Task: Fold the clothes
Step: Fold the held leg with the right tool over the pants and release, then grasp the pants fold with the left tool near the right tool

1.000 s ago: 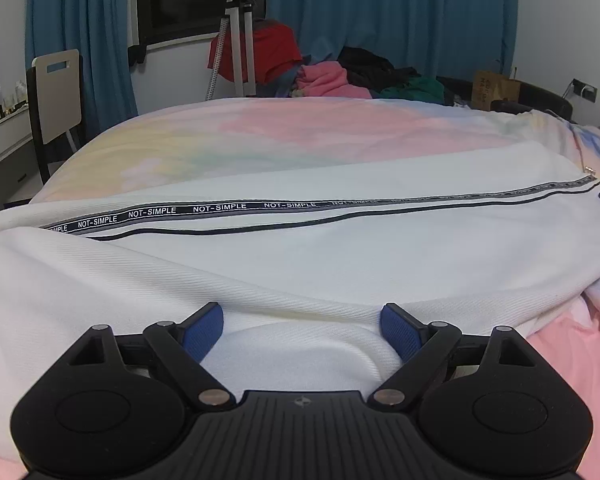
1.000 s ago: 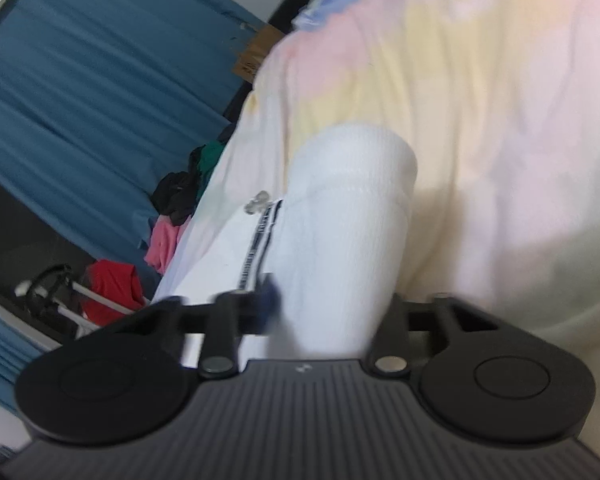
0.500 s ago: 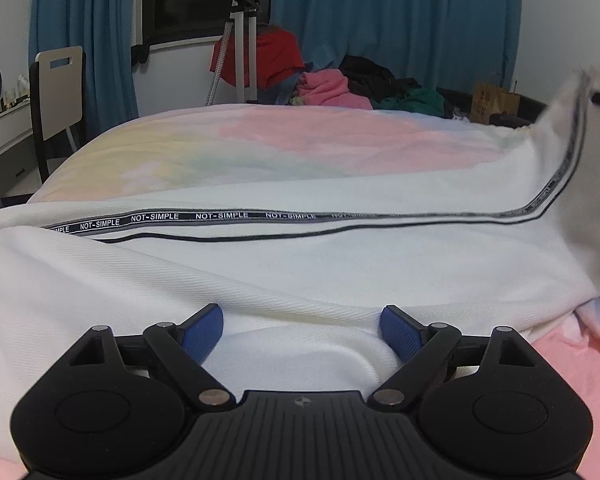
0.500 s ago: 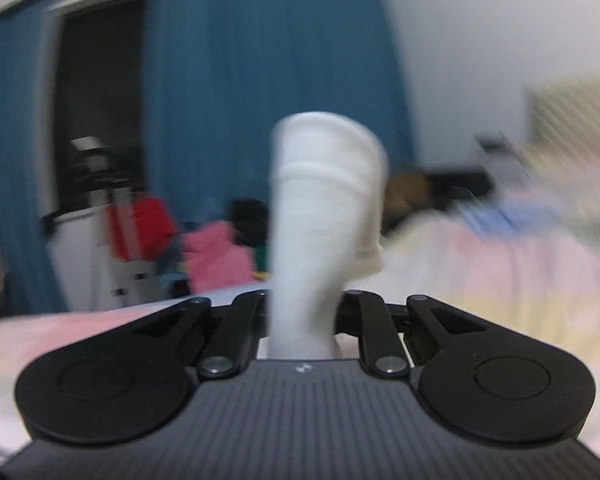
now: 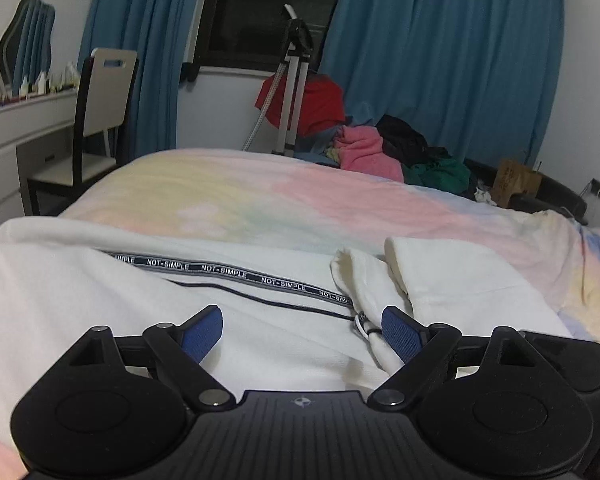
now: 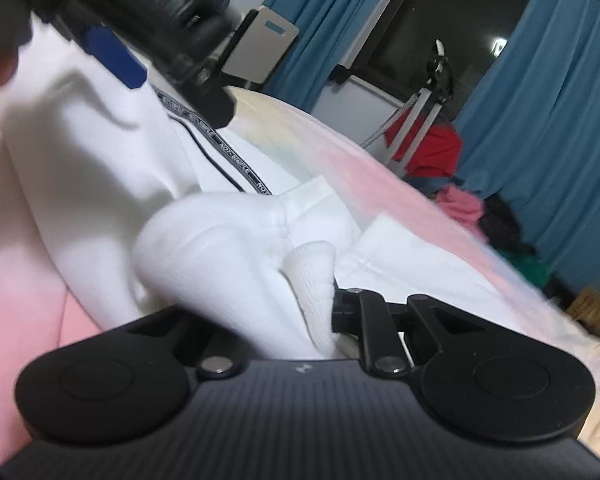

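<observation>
Left gripper (image 5: pixel 302 330): I see its blue pads spread wide with nothing between them, hovering low over the garment. In the right wrist view it shows at 11 o'clock.
Garment (image 5: pixel 80 300): white knit, spread on the bed (image 5: pixel 260 196) and running from 9 o'clock to 3 o'clock in the left view. One end is doubled back over the body, its ribbed cuff (image 5: pixel 396 254) lying at 1 o'clock from my left gripper.
Tape (image 5: pixel 224 272): black lettered trim beside a thin dark line, crossing the cloth from 10 o'clock toward my left gripper's right pad (image 5: pixel 400 334), where a small ring sits just beside it.
Handling: I judge it light, soft and limp, so it will sag and slide over itself. The thick ribbed ends and seams look like the firmest places to pinch.
Right gripper (image 6: pixel 320 320): clamped on a bunched fold of the white cloth; a ribbed nub (image 6: pixel 312 268) pokes up past the fingers at 12 o'clock. The left finger is buried under fabric, so how narrow the gap is I cannot tell.
Relation: the cloth lies directly under and ahead of both grippers, which are close together, the right one slightly behind at 4 o'clock of the left.
Stage: one end lies folded over; more folding looks likely.
</observation>
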A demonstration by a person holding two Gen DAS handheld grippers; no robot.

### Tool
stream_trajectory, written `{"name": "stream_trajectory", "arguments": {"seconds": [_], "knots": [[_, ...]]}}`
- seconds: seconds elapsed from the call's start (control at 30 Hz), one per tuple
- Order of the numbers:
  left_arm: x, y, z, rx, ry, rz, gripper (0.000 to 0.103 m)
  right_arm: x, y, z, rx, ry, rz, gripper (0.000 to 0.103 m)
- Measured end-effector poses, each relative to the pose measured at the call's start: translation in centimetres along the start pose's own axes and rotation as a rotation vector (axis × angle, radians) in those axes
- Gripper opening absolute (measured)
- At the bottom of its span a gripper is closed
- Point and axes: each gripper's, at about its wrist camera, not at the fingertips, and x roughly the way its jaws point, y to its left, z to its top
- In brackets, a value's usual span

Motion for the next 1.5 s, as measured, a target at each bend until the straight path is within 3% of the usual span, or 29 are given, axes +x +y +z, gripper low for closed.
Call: {"name": "stream_trajectory", "arguments": {"seconds": [0.13, 0.23, 0.37, 0.47, 0.57, 0.63, 0.67, 0.73, 0.9, 1.03, 1.13, 1.3, 1.4, 1.5], "knots": [[-0.2, 1.4, 0.6, -0.069, -0.012, -0.032, 0.088, -1.7, -1.0, 1.5, 0.083, -0.080, -0.036, 0.016], [-0.4, 2.5, 1.0, -0.126, -0.023, -0.057, 0.088, -2.5, -0.2, 1.9, 0.073, -0.112, 0.002, 0.016], [-0.6, 3.6, 1.4, -0.175, -0.029, -0.085, 0.088, -1.5, 2.1, 1.2, 0.024, -0.038, 0.055, 0.017], [-1.1, 3.6, 1.4, -0.175, -0.032, -0.105, 0.088, -2.5, 2.2, 1.9, 0.073, 0.009, 0.100, 0.018], [-1.8, 3.2, 1.4, -0.170, -0.044, -0.131, 0.088, -3.7, 1.9, 2.9, 0.140, 0.054, 0.150, 0.029], [-2.3, 3.0, 1.4, -0.167, -0.052, -0.149, 0.087, -4.8, 1.6, 3.5, 0.193, 0.082, 0.196, 0.045], [-2.5, 2.9, 1.4, -0.165, -0.056, -0.158, 0.087, -5.5, 0.9, 3.7, 0.229, 0.088, 0.243, 0.047], [-3.0, 2.7, 1.4, -0.162, -0.064, -0.176, 0.087, -6.6, -0.7, 3.8, 0.301, 0.090, 0.347, 0.063], [-4.2, 2.2, 1.5, -0.154, -0.084, -0.220, 0.086, -9.1, -6.3, 4.8, 0.559, 0.020, 0.526, 0.065], [-4.5, 0.3, 1.0, -0.082, -0.073, -0.247, 0.083, -7.9, -10.2, 4.4, 0.806, -0.053, 0.468, 0.065], [-3.5, -1.1, 0.0, -0.039, -0.040, -0.272, 0.078, -5.6, -11.8, 2.8, 0.950, 0.022, 0.358, 0.068], [-1.2, -3.4, -1.9, 0.025, 0.023, -0.349, 0.062, -2.7, -12.0, 0.0, 1.104, 0.125, 0.219, 0.068], [0.3, -4.7, -3.0, 0.081, 0.058, -0.355, 0.059, -1.4, -11.2, -1.0, 1.144, 0.164, 0.177, 0.067], [2.1, -5.4, -4.1, 0.105, 0.125, -0.329, 0.050, -1.8, -9.9, -0.7, 1.077, 0.180, 0.150, 0.066]]}}
